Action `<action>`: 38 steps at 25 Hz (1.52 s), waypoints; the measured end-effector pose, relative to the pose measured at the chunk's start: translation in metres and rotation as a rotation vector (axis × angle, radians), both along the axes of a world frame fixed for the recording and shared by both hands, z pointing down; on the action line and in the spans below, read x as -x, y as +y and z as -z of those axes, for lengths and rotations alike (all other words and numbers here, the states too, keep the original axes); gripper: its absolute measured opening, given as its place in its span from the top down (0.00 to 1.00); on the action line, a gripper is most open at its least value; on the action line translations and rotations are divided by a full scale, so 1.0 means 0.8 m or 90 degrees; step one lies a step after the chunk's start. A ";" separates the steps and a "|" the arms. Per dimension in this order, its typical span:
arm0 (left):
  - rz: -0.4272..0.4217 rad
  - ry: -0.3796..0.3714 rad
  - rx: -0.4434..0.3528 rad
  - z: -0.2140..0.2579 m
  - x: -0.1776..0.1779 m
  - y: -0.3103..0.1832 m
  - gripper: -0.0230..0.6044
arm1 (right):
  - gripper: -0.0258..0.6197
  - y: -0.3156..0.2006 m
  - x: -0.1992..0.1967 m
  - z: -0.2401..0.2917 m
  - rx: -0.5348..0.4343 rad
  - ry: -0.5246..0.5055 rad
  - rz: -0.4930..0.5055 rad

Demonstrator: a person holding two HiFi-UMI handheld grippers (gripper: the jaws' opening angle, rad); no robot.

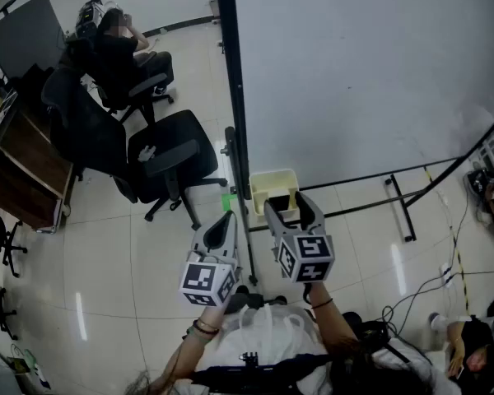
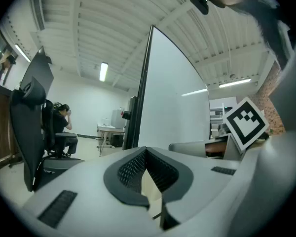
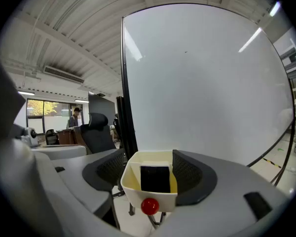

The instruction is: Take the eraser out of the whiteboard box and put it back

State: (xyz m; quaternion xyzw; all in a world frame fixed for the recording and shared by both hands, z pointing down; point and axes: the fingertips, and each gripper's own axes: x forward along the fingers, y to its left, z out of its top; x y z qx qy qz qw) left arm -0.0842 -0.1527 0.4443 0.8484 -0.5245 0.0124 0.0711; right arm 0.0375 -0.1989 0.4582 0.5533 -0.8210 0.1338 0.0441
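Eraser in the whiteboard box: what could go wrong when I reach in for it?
1. The right gripper is open with its fingers seemingly straddling the box; closing here might clamp or jolt the box, not the eraser.
2. The eraser sits deep between the box walls, so a shallow pinch may slip.

Bright ceiling strip lights (image 2: 103, 72), floor glare, sharp focus, fisheye edges

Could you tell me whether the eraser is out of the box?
No, the eraser sits inside the box, in front of the right gripper.
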 end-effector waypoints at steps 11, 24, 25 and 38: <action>0.012 0.007 0.000 -0.001 0.010 -0.003 0.99 | 0.52 -0.038 0.017 -0.067 0.094 0.198 -0.020; 0.003 0.002 0.009 -0.010 0.008 -0.006 0.99 | 0.53 -0.008 -0.021 0.114 -0.119 0.068 -0.018; 0.001 0.002 0.008 -0.008 0.006 -0.007 0.99 | 0.53 -0.005 -0.023 0.124 -0.129 0.065 -0.020; -0.023 -0.016 0.003 -0.005 -0.005 -0.004 0.99 | 0.53 -0.001 -0.021 0.126 -0.127 0.066 -0.012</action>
